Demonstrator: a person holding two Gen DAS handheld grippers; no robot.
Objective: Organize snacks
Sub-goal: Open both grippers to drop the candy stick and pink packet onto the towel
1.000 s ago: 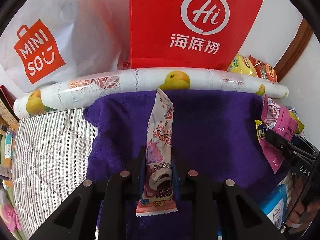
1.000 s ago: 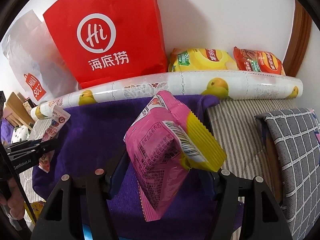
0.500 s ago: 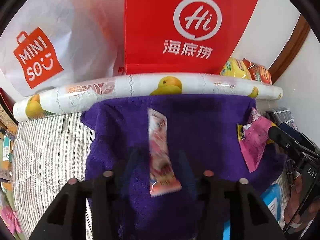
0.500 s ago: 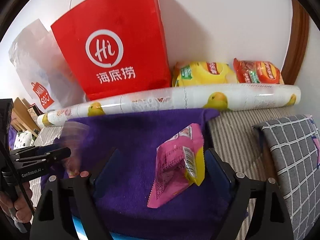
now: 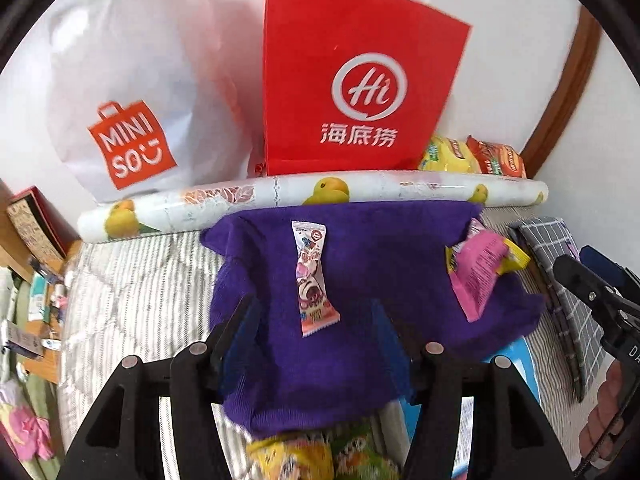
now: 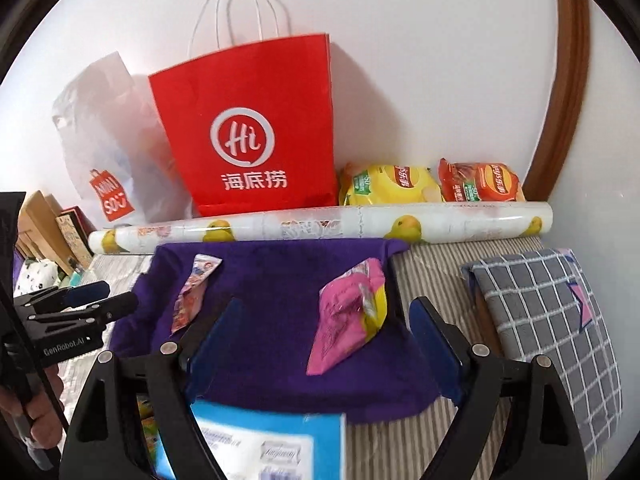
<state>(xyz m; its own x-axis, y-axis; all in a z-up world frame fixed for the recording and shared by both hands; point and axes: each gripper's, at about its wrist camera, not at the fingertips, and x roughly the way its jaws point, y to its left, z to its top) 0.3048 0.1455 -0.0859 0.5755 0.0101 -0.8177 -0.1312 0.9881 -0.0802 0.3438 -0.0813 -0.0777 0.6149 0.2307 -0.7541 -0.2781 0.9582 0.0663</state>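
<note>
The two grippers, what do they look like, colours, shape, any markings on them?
Both are matte black. The left gripper and right gripper each have two angular black arms with triangular cut-outs and round silver rivets, ending in dark blue finger pads. Seen side-on from the right wrist view, the left gripper's body carries white "GenRobot.AI" lettering. No cables or sleeves are visible.

Black tool (image 6: pixel 316 328) frames, blue-padded fingers (image 6: pixel 430 324), silver screws, white "GenRobot.AI" lettering on one handle.
</note>
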